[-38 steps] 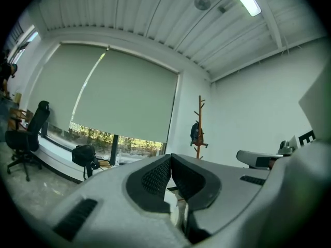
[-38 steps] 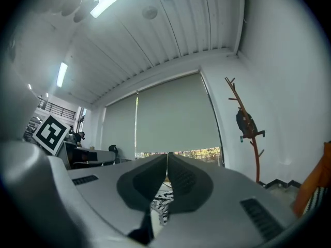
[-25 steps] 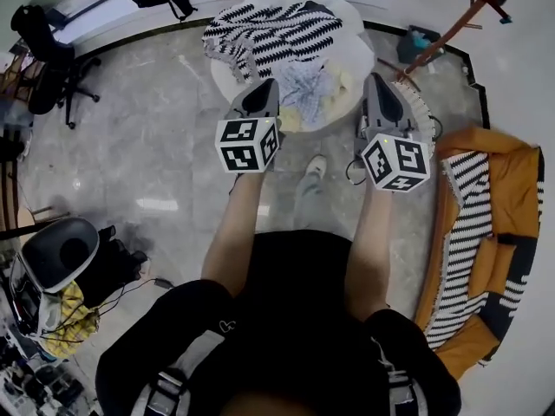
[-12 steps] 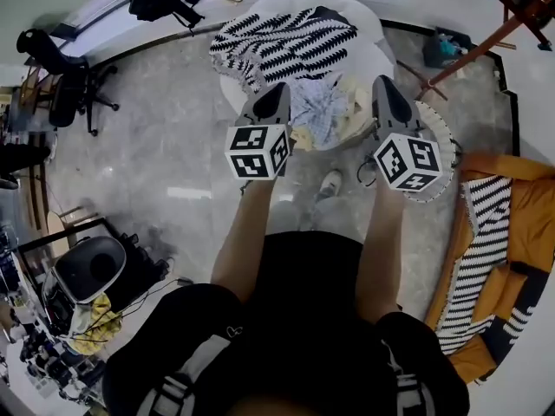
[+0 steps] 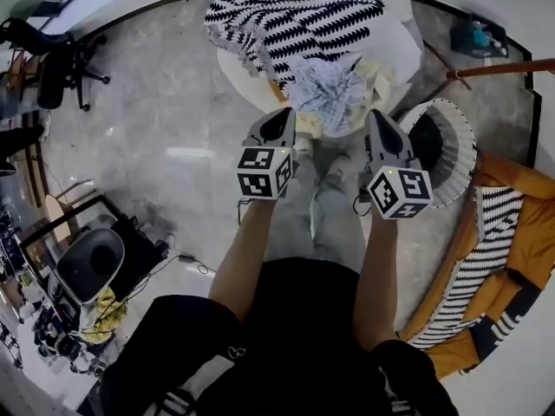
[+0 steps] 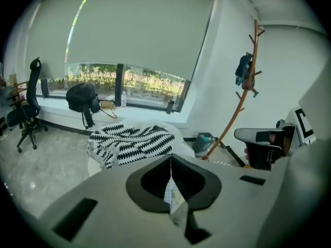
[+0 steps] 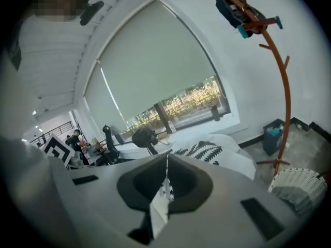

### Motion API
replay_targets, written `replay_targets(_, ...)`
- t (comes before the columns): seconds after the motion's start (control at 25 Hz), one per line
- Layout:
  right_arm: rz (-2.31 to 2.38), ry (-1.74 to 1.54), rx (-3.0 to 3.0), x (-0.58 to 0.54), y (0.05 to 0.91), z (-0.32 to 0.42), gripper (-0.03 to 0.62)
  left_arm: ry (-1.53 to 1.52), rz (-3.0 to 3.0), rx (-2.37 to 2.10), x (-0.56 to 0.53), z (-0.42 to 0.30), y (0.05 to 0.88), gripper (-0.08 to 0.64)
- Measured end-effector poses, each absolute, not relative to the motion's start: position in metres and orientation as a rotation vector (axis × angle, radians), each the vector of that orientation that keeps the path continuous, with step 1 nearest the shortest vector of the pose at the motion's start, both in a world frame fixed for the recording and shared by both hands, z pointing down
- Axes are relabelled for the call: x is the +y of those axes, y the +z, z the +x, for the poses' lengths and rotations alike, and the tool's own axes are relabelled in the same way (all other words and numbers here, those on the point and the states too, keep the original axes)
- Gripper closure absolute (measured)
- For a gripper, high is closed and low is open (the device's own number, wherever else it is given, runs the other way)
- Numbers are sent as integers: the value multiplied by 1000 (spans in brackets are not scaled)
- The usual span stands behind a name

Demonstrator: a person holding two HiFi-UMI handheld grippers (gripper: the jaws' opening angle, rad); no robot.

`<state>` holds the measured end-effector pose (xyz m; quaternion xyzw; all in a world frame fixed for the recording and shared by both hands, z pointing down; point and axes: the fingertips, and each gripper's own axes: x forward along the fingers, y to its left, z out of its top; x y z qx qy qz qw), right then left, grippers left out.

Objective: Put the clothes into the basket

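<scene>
A black-and-white zigzag garment (image 5: 295,16) lies spread over a round white table (image 5: 401,43). A pale blue checked garment (image 5: 328,89) and cream cloth (image 5: 380,78) are heaped at the table's near edge. The white basket (image 5: 453,154) stands on the floor to the right of the table. My left gripper (image 5: 282,116) and right gripper (image 5: 379,118) hang side by side just short of the heap, both shut and holding nothing. The left gripper view shows the left gripper (image 6: 171,157) pointing toward the zigzag garment (image 6: 129,141). In the right gripper view, the right gripper (image 7: 166,157) has the basket (image 7: 297,187) at its lower right.
A wooden coat rack (image 5: 494,66) rises beside the basket. An orange sofa (image 5: 520,250) with a striped blanket fills the right side. An office chair (image 5: 65,59) stands far left, a grey bin (image 5: 87,263) with clutter at lower left. A teal bag (image 5: 479,37) sits behind the rack.
Both grippers have sunk and now sit at the table's near edge instead of over the heap. Both stayed shut and empty.
</scene>
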<state>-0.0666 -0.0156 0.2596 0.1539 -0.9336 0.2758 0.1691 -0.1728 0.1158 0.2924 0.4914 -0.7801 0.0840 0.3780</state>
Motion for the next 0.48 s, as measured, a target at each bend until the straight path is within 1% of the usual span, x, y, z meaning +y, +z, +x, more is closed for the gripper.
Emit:
replay_targets(0.28, 269, 703, -2528, 8, 371, -108, 580, 252, 1253, -1907, 104, -203, 400, 551)
replay_targets(0.48, 236, 671, -2425, 29, 453, -129, 580, 247, 1256, -1851, 102, -221, 474, 551)
